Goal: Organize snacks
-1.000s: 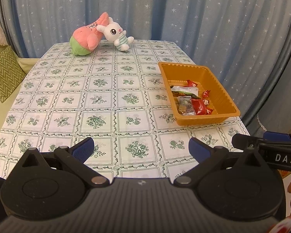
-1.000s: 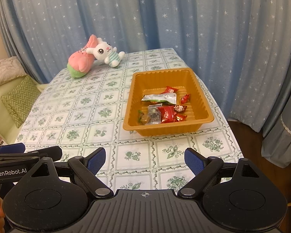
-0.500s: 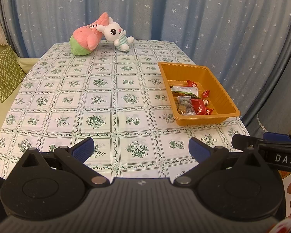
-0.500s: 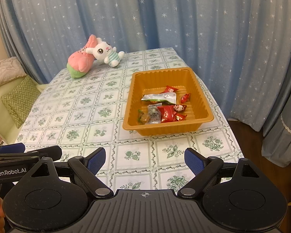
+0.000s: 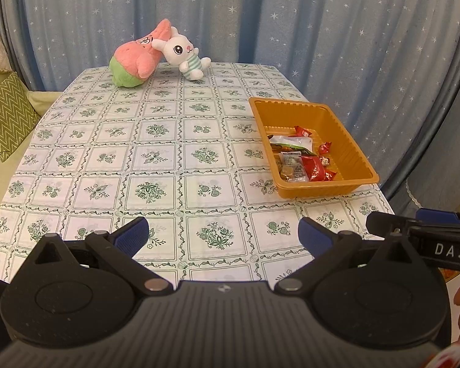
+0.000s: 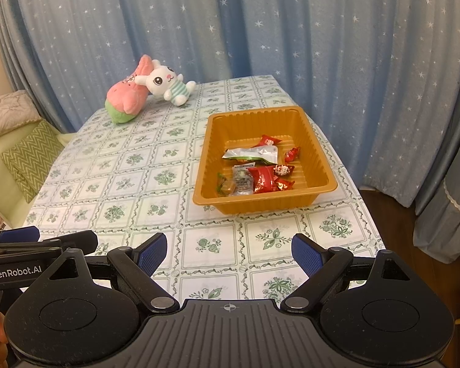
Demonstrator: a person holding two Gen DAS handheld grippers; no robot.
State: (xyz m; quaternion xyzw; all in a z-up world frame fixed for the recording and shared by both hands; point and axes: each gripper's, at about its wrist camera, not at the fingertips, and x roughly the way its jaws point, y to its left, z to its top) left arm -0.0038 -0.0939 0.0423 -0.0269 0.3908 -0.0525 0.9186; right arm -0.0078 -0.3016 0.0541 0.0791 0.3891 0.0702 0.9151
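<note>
An orange plastic tray [image 5: 346,141] [image 6: 254,119] stands on the right side of the table. Several wrapped snacks lie in it: a white-and-green packet [image 5: 294,143] [image 6: 251,155], red packets [image 5: 314,167] [image 6: 265,179] and small candies. My left gripper [image 5: 223,236] is open and empty above the table's near edge, left of the tray. My right gripper [image 6: 229,253] is open and empty, just short of the tray's near side. Each gripper shows at the edge of the other's view.
A pink-and-green plush [image 5: 136,59] [image 6: 124,98] and a white bunny plush [image 5: 184,53] [image 6: 165,84] lie at the table's far end. Blue starred curtains hang behind and to the right. A sofa with a zigzag cushion [image 5: 3,116] stands left.
</note>
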